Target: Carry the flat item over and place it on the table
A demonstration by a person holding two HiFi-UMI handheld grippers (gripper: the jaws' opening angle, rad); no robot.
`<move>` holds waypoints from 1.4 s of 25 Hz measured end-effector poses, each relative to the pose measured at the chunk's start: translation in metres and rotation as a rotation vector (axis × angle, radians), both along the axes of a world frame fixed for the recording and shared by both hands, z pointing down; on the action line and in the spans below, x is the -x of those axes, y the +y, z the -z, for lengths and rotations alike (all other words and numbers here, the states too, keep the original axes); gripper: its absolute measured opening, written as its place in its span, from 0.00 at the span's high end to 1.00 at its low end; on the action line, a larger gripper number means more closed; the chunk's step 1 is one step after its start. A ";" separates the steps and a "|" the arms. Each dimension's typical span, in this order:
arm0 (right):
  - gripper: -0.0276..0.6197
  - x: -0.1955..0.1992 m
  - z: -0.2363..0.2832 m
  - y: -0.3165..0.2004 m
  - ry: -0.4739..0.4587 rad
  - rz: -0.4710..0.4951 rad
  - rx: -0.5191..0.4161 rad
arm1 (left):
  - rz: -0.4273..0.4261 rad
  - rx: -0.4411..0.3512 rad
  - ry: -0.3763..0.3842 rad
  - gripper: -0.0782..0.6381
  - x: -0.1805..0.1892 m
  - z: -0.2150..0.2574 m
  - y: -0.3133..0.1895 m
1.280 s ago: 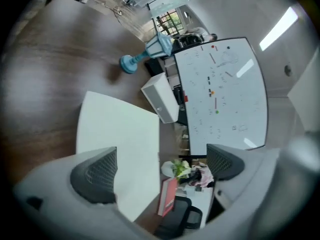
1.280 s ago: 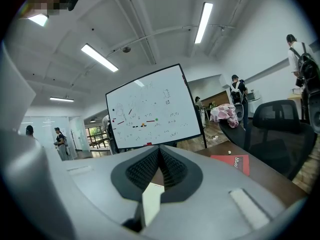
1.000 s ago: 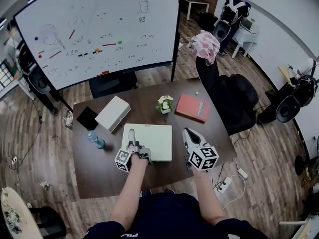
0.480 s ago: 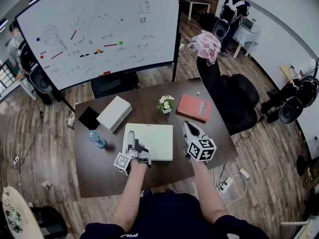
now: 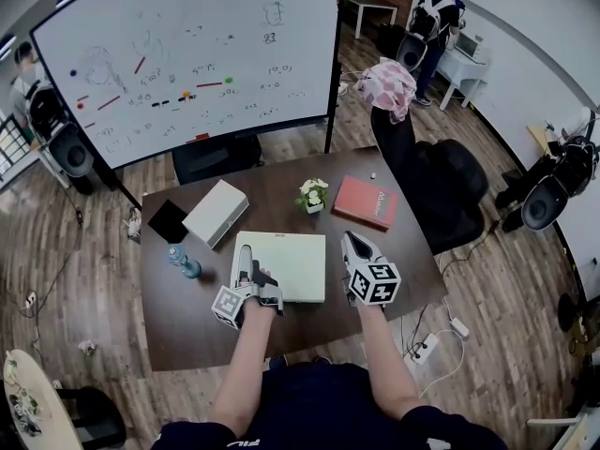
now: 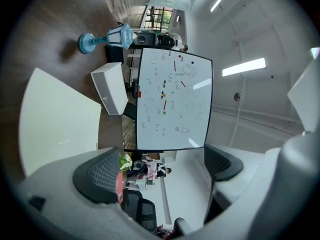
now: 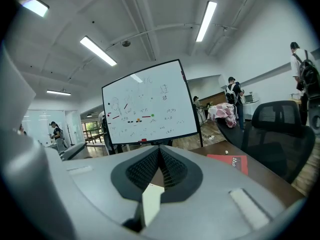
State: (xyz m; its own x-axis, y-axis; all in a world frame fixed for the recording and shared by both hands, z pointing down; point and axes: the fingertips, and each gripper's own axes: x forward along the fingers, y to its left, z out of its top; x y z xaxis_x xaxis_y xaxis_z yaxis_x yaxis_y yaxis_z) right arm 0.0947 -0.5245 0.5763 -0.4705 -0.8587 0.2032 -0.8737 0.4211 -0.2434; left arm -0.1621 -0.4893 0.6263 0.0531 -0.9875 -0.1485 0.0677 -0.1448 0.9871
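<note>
Board (image 5: 298,259), flat white rectangle, pinched by right tool (image 7: 159,170); left tool (image 6: 161,167) agape.

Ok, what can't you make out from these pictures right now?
- Hold of the right gripper: its own view shows only a sliver of the pale flat rectangular panel between shut jaws. In the head view the gripper body hides the contact.
- Panel's near left corner: head view, covered by the open left gripper.
- Writing on the large whiteboard: too small in every view.
- Title on the flat red book: too small, blurred.
</note>
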 end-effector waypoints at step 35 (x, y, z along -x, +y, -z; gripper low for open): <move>0.94 0.011 -0.003 0.012 0.033 -0.007 -0.036 | -0.270 -0.144 -1.569 0.68 -0.038 0.064 0.009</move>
